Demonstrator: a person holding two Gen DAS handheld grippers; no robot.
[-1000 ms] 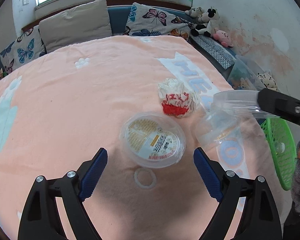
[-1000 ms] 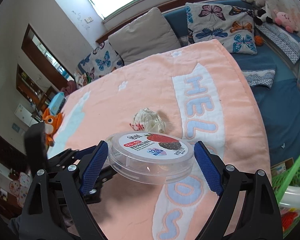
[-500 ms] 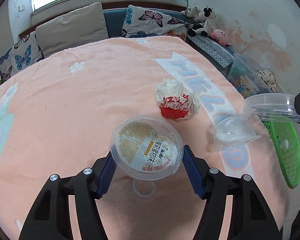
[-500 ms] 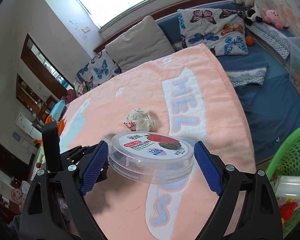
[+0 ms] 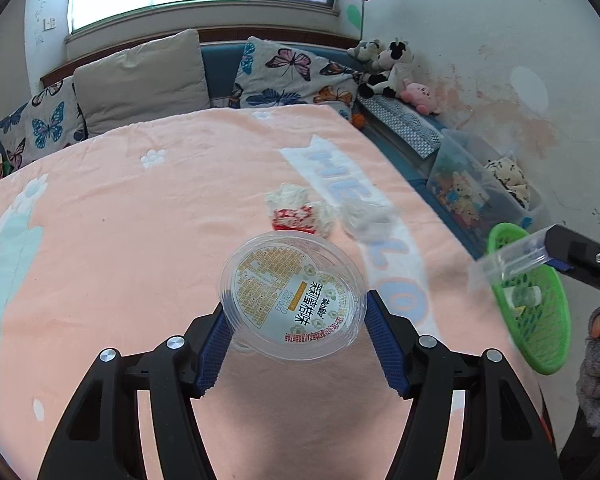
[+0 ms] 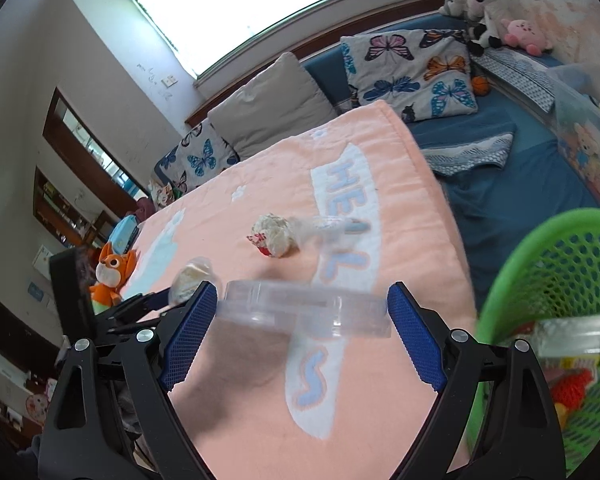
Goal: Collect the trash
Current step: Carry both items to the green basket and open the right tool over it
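Observation:
My left gripper (image 5: pixel 294 316) is shut on a clear round tub with a yellow printed label (image 5: pixel 296 292), held tilted above the peach blanket (image 5: pixel 120 248). My right gripper (image 6: pixel 302 314) is shut on a flat clear lidded tub (image 6: pixel 300 310), blurred, just left of the green mesh basket (image 6: pixel 572 264). In the left wrist view that tub (image 5: pixel 512 260) hangs over the basket's rim (image 5: pixel 548 344). A crumpled white and red wrapper (image 5: pixel 296 216) (image 6: pixel 274 234) lies on the blanket with a clear plastic piece (image 5: pixel 366 216) (image 6: pixel 332 224) beside it.
The basket holds a clear box and red scraps. Cushions and soft toys (image 5: pixel 392 64) line the back of the bed. A clear storage box of toys (image 5: pixel 472 196) stands right of the bed. An orange plush (image 6: pixel 112 276) sits at the left edge.
The left gripper closed on the labelled tub and lifted it off the blanket. The right gripper carried its tub to the right, up to the green basket. A clear plastic piece now lies by the wrapper.

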